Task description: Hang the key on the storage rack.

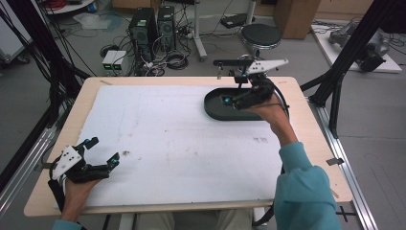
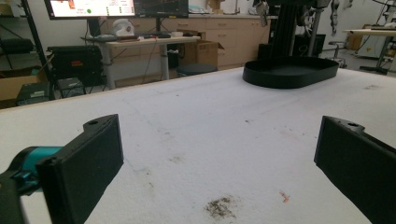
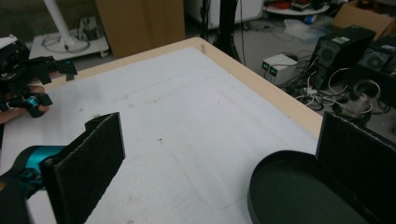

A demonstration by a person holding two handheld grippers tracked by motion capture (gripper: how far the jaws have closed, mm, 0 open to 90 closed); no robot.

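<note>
- Black oval tray [image 1: 218, 108] sits empty near the table's [image 1: 306, 143] far right corner, on white sheeting [image 1: 177, 143].
- Right claw [image 1: 229, 101] hangs over the tray, jaws wide apart, holding nothing.
- Left claw [image 1: 103, 151], near the left front corner, is wide open and empty.

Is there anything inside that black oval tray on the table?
The tray looks empty where its floor shows. The right gripper and hand hang over its right part, hiding the floor there.
</note>
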